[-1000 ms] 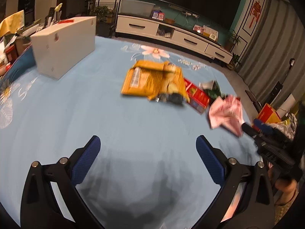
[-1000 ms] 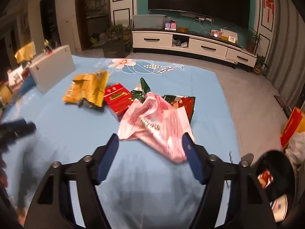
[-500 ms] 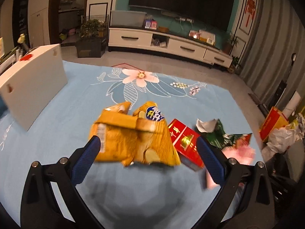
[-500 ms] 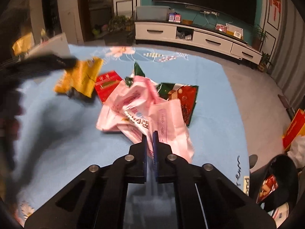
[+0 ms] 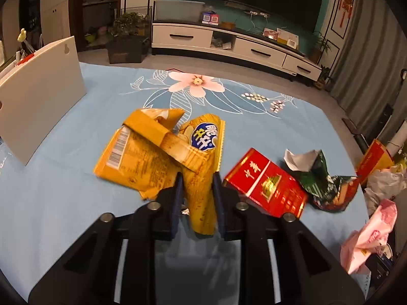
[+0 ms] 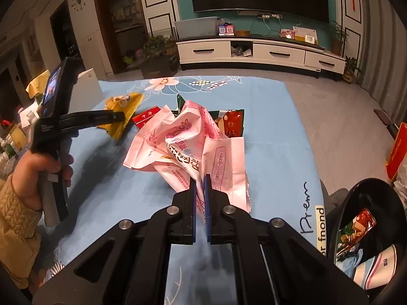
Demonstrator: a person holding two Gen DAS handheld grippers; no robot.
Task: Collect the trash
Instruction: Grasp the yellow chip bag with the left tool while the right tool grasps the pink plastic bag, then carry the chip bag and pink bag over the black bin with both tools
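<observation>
My left tool (image 5: 196, 178) is closing its jaws on the yellow snack wrapper (image 5: 162, 157), whose lower end lies between the blue pads; the pads touch its sides. My right tool (image 6: 200, 181) has its jaws narrowed to a slit and pinches a fold of the crumpled pink bag (image 6: 193, 142), which hangs forward from the tips. Both pieces of trash rest on or just over the bench, covered by a light blue flowered cloth (image 5: 63, 203). Just right of the yellow wrapper lies a red carton (image 5: 264, 185), then a crumpled green wrapper (image 5: 323, 178). A white box (image 5: 38, 96) stands at the far left of the cloth. In the right wrist view, my left hand (image 6: 43, 167) grips its handle, and a black bin (image 6: 371, 231) holding other wrappers sits beside the bench at lower right.
</observation>
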